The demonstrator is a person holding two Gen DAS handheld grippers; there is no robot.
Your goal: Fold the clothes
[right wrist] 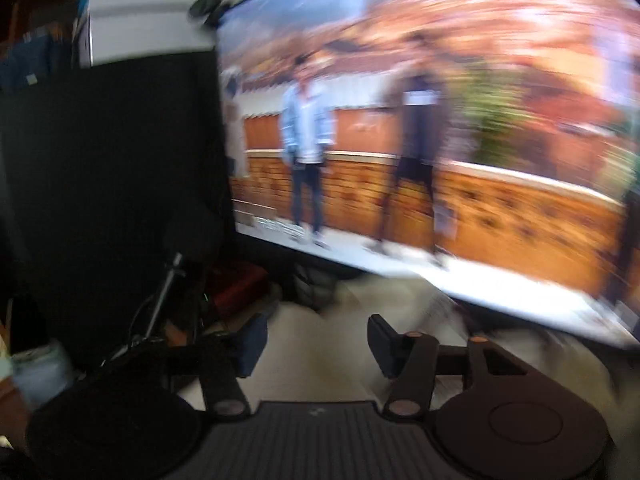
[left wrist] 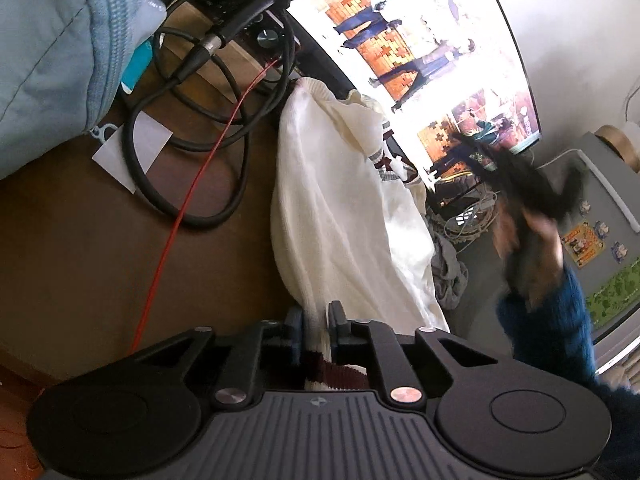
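The sweater [left wrist: 320, 208], cream with dark red stripes at the hem, lies stretched along the brown table [left wrist: 80, 260] from my left tongs [left wrist: 316, 320] toward the big screen [left wrist: 420, 40]. My left tongs are pinched narrow on its striped hem. Black cables [left wrist: 224, 168] and a red wire [left wrist: 192, 196] coil beside it, and a pale blue garment [left wrist: 48, 60] lies farther left. My right tongs [right wrist: 316, 344] stand wide with nothing between them, over the cream cloth [right wrist: 320, 340], facing the blurred screen [right wrist: 440, 120].
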